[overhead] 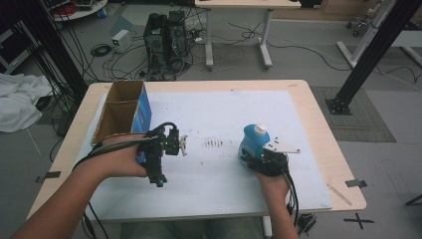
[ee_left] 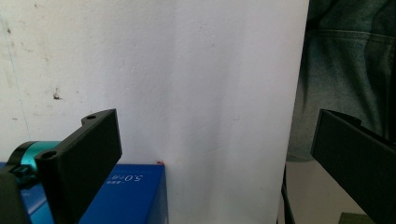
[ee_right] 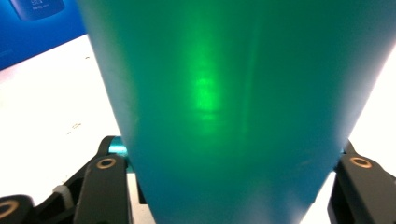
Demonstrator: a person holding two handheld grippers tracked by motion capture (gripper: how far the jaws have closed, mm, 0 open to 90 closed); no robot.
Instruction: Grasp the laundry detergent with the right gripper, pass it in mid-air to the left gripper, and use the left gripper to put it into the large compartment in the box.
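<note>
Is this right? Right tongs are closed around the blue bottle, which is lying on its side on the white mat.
One thing is wrong: the blue bottle stands upright, white cap on top, as the high view shows. The rest holds: the right tongs are closed around it, jaws at either side of its body, and it sits on the white mat.

Place: I read this as a lab.
Evidence: computer towers (overhead: 166, 42) on the floor, tangled cables (overhead: 102, 50), black aluminium frame (overhead: 370, 55).

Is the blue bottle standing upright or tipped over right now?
Upright: the blue bottle stands on the white mat, white cap on top, right gripper at its base.
</note>
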